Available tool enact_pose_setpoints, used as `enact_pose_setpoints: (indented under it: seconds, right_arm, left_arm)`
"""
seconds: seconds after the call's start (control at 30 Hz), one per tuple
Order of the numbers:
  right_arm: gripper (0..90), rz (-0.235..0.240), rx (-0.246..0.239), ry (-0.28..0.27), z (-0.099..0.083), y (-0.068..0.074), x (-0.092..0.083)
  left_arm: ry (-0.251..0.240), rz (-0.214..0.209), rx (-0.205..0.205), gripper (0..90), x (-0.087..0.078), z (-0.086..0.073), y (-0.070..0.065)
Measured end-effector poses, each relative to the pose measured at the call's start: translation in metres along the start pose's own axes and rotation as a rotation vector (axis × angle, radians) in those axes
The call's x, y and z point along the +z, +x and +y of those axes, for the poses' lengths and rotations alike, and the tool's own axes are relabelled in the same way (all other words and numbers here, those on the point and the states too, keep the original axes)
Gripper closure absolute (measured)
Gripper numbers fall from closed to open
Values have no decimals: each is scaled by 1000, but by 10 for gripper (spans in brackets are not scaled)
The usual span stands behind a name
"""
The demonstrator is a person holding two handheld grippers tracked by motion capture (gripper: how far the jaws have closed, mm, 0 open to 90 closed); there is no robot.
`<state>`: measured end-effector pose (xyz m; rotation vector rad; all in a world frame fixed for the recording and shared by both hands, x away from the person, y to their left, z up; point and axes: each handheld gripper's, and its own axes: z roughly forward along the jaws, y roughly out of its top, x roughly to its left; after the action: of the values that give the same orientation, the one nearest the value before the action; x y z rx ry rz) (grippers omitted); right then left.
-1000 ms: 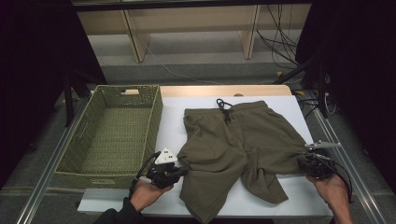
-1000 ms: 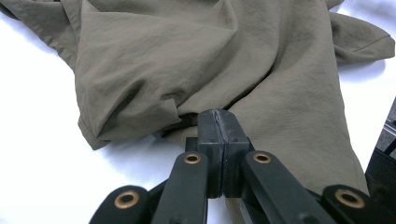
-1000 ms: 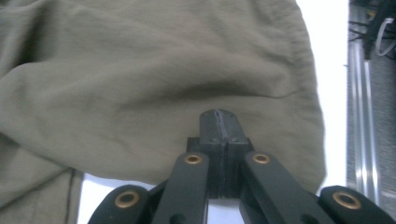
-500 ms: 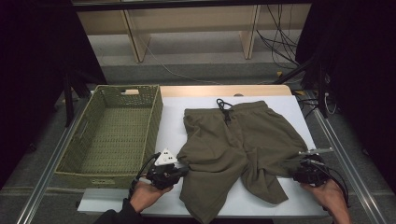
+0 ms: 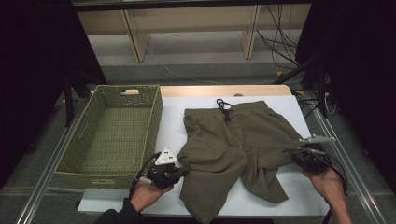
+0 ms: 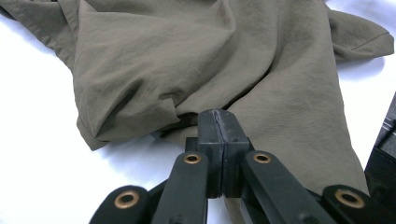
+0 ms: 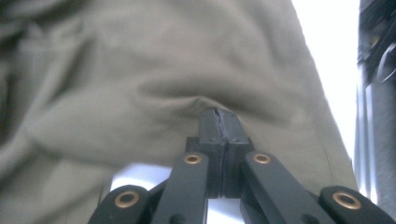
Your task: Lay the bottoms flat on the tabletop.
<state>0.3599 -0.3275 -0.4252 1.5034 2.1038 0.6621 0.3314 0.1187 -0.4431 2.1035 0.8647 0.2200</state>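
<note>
Both claws clenched on shorts [image 5: 238, 144]: L claw [image 5: 183, 171] at left hem, R claw [image 5: 299, 157] opposite; I keep legs spanning between.

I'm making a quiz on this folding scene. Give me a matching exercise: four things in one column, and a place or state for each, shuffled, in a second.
Things:
1. shorts
2. basket
3. left gripper
4. drawstring

Places or states:
A. black, at the waistband
B. woven green, on the table's left
C. shut on the shorts' left edge
D. olive, spread on the white table top

Pairs: 1-D, 2-B, 3-C, 4-A
</note>
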Motion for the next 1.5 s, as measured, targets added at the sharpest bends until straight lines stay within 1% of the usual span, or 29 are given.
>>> enact_pose_setpoints:
  seconds: [0.07,0.1,0.13,0.23,0.27,0.37,0.47,0.5,0.53,0.57,0.6,0.67,0.73,0.77,0.8,0.87,0.93,0.97,1.03,1.1,1.2,1.27,1.3,1.33,1.37,1.4,1.47,1.5]
  right_arm:
    - [900,-19,-11,-22,14,0,6]
    - [900,-26,-18,-23,21,2,11]
    - [900,-29,-28,-18,27,4,17]
    - [900,-33,-83,4,41,17,35]
    - [900,-31,-91,4,43,19,40]
    - [900,-25,-137,32,49,27,56]
    - [900,-36,-163,69,51,30,71]
    - [900,-50,-172,79,51,32,72]
    - [900,-49,-173,75,51,32,69]
    - [879,-37,-167,50,51,32,63]
    - [816,-24,-136,19,52,30,53]
    - [719,11,-103,-18,49,25,37]
    - [624,26,-59,-41,41,16,20]
    - [580,24,-24,-46,34,11,12]
    - [556,27,8,-53,27,4,7]
    - [497,13,75,-45,12,-8,0]
    - [436,-5,124,-25,-3,-17,-3]
    - [422,-23,145,-6,-12,-22,-5]
    - [430,-38,177,4,-23,-28,-9]
    - [445,-32,208,13,-35,-32,-15]
    - [454,-17,244,32,-47,-31,-20]
    - [456,-8,241,49,-53,-28,-21]
    - [453,-5,230,58,-56,-26,-21]
    - [441,1,228,69,-58,-25,-20]
    - [434,5,236,87,-60,-23,-19]
    - [432,6,228,93,-61,-23,-19]
    - [433,28,231,107,-65,-22,-18]
    - [435,34,224,120,-67,-22,-17]
  left_arm:
    - [-1,-1,1,887,0,1,0]
    - [-1,-1,3,887,0,1,0]
    - [-2,-2,3,887,0,1,0]
    - [-2,-4,8,887,0,1,0]
    - [-2,-4,8,887,0,1,0]
    - [-2,-5,11,887,0,0,-1]
    - [2,-6,14,887,1,0,-1]
    - [2,-6,15,887,1,0,-1]
    - [-1,-5,15,887,0,0,-1]
    - [-2,-5,14,887,0,0,-2]
    - [-2,-5,13,887,0,0,-2]
    - [0,-5,17,887,0,-1,-1]
    - [0,-6,16,887,0,-1,-2]
    - [0,-6,17,887,0,-1,-2]
    - [-1,-6,14,887,-1,-1,-2]
    - [-2,-5,15,887,-1,-1,-3]
    - [-1,-4,17,887,0,-1,-3]
    - [0,-3,17,887,0,-1,-3]
    - [0,-4,17,887,0,0,-3]
    - [0,-4,15,887,0,0,-2]
    - [2,-4,16,887,1,-1,-2]
    - [2,-4,17,887,0,0,-3]
    - [2,-5,17,887,0,0,-3]
    - [1,-4,15,887,1,0,-3]
    - [1,-4,16,887,1,0,-3]
    - [1,-5,17,887,0,0,-2]
    - [-1,-5,14,887,1,0,-2]
    - [-1,-6,14,887,1,0,-2]
